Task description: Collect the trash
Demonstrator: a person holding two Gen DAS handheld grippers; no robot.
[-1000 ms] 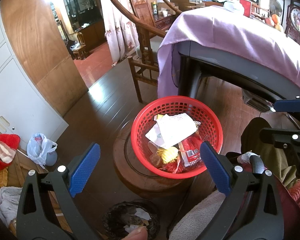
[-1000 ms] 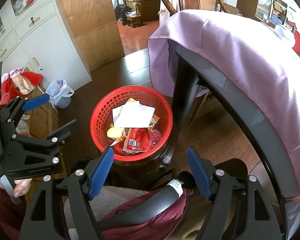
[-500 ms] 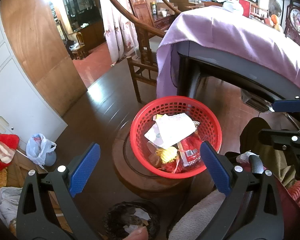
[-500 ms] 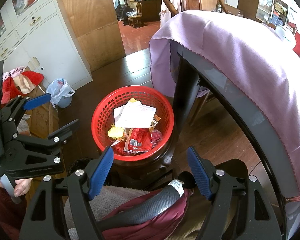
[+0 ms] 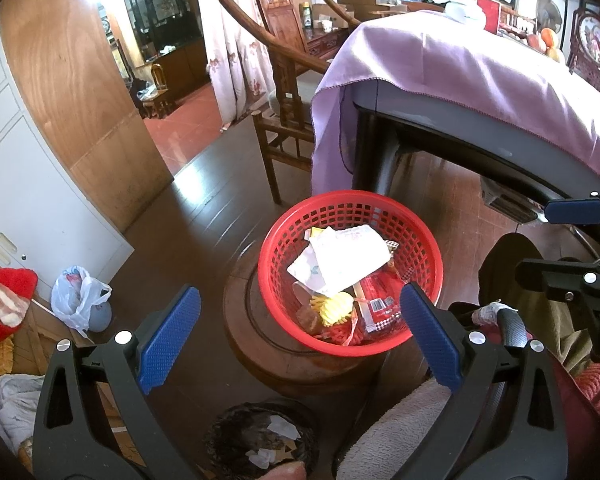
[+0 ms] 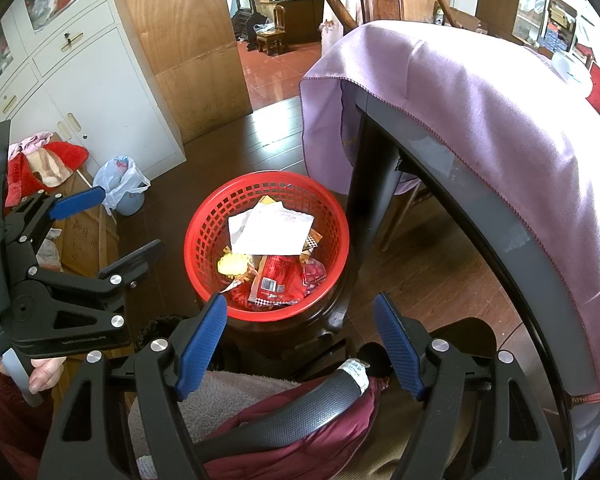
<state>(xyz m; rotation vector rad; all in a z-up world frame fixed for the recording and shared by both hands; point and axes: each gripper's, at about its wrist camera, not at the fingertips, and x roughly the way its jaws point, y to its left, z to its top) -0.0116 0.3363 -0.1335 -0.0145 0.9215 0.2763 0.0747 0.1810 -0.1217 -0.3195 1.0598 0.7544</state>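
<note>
both views, taken along the fingers. the left gripper [image 5: 296,340] and the right gripper [image 6: 300,344] hang side by side above the person's lap, both tilted down toward the floor, both with jaws spread wide and nothing between the blue pads. ahead of and below both sets of fingertips stands the round red plastic lattice basket [image 5: 416,236], resting on a low round dark wooden stool [image 5: 244,344]. inside the basket lie the collected items: a crumpled white paper sheet [image 5: 344,260] on top, a red printed snack wrapper [image 6: 276,280] under its near edge, and a small yellow ridged piece [image 5: 334,306] toward the left gripper's side. beyond the basket and off toward the right gripper's side stands the dark table draped in a lilac cloth [image 6: 500,120]. directly beneath the left gripper, nearer than the stool, sits a dark woven bin [image 5: 240,436] with paper scraps in it; off to that gripper's left lies a knotted white plastic bag [image 5: 80,296] on the dark floor.

judged step: the basket looks loaded and no trash is in either gripper, so the next move is either lifting the basket or seeking further litter. to do it well, approach the basket rim from above with one pad inside and one outside the lattice wall, close on the rim rather than on the loose paper, and keep the basket level so the light sheet does not slide out. the nearby table leg leaves little room on the far side; a grip on the near rim is safer.
</note>
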